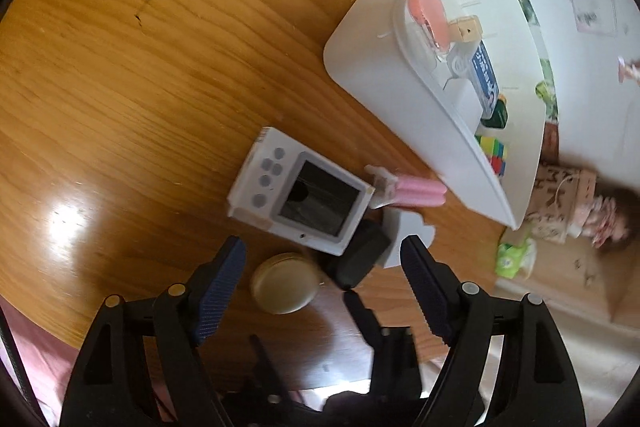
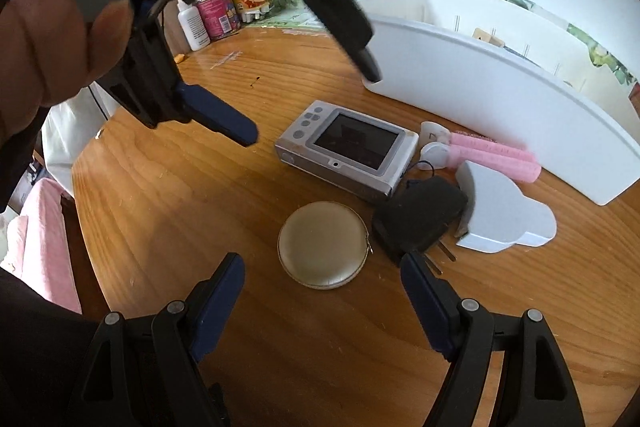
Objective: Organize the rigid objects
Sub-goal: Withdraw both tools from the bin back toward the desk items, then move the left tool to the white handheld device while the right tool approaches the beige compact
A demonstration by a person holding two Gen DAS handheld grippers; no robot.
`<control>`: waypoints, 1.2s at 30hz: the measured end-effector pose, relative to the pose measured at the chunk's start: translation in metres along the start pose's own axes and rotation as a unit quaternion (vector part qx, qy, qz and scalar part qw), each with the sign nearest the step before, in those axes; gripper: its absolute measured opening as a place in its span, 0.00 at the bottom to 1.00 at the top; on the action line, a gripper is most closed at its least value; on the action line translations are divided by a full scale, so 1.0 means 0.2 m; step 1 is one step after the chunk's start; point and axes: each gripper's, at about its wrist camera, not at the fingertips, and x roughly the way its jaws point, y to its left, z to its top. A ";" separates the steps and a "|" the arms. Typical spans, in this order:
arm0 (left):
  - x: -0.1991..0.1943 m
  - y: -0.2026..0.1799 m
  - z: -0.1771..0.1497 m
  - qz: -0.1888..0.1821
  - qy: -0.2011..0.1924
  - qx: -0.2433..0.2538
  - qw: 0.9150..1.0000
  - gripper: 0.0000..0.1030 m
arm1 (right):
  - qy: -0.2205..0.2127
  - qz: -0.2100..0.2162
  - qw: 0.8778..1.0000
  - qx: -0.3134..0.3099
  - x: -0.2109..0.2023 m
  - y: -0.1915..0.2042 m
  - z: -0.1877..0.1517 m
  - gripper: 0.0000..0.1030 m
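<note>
A silver digital camera (image 1: 298,193) (image 2: 346,147) lies screen up on the wooden table (image 1: 140,87). Beside it lie a round beige case (image 1: 285,283) (image 2: 323,245), a black plug adapter (image 1: 360,257) (image 2: 418,219), a grey lid-shaped piece (image 1: 408,233) (image 2: 504,215) and pink hair rollers (image 1: 416,191) (image 2: 494,155). My left gripper (image 1: 324,251) is open above the round case and adapter; it also shows in the right wrist view (image 2: 308,99). My right gripper (image 2: 322,267) is open and empty, around the round case from the near side.
A white bin (image 1: 400,75) (image 2: 500,95) stands behind the objects and holds a pink item (image 1: 428,17), a wooden block, a blue box and a colour cube (image 1: 496,151). Bottles and cans (image 2: 216,15) stand at the far table edge. The table's front edge lies close below.
</note>
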 end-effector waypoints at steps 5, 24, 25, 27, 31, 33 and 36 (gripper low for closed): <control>0.03 0.02 0.05 -0.013 0.007 -0.049 0.999 0.80 | -0.005 -0.006 1.000 0.002 0.02 -0.01 0.02 0.78; 0.07 0.09 0.12 0.010 0.021 -0.160 0.987 0.81 | 0.003 -0.017 0.997 -0.076 0.09 0.11 0.09 0.78; 0.06 0.10 0.12 0.012 0.024 -0.164 0.986 0.81 | 0.003 -0.020 0.997 -0.081 0.10 0.12 0.09 0.78; 0.06 0.14 0.11 0.015 0.029 -0.177 0.984 0.81 | 0.003 -0.025 0.996 -0.089 0.11 0.15 0.09 0.78; 0.05 0.21 0.12 0.018 0.030 -0.192 0.981 0.81 | 0.004 -0.027 0.995 -0.100 0.14 0.19 0.09 0.78; 0.03 0.21 0.14 0.019 0.026 -0.191 0.981 0.81 | 0.009 -0.024 0.994 -0.104 0.15 0.21 0.10 0.71; 0.03 0.18 0.15 0.036 0.029 -0.163 0.986 0.81 | 0.010 -0.030 0.993 -0.112 0.18 0.23 0.11 0.65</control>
